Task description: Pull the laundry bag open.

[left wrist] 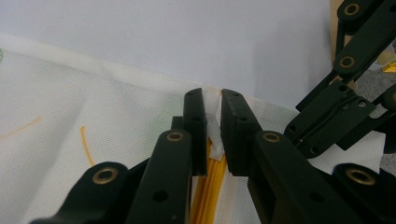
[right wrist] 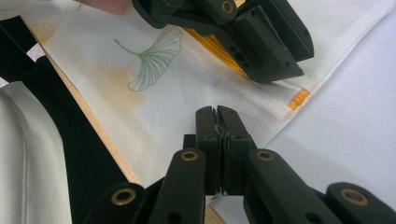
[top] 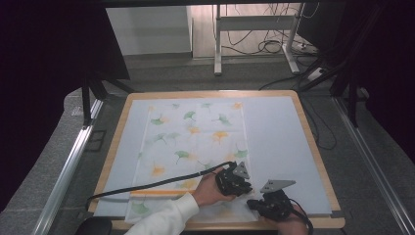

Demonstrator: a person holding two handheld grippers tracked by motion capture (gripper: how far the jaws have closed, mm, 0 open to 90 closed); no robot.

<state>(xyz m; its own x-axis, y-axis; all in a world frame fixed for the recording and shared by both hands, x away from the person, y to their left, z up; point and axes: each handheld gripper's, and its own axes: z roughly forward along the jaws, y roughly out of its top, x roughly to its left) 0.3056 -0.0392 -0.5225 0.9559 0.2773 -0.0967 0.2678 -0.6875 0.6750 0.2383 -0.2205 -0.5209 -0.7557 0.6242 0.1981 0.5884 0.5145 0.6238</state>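
White cloth (top: 195,142) printed with green and orange leaves lies spread flat on the pale mat of a wood-rimmed table (top: 313,147), an orange stripe running along its near edge. Both grippers sit at the cloth's near right corner. Left gripper (left wrist: 213,123): jaws drawn in on a pinched-up fold of the cloth's hem, white fabric between the pads, just above the orange stripe. Right gripper (right wrist: 217,119): jaws closed tight, a thin bit of cloth edge seemingly caught between them, just beside the left gripper. A white sleeve (top: 164,218) comes in from the bottom of the high view.
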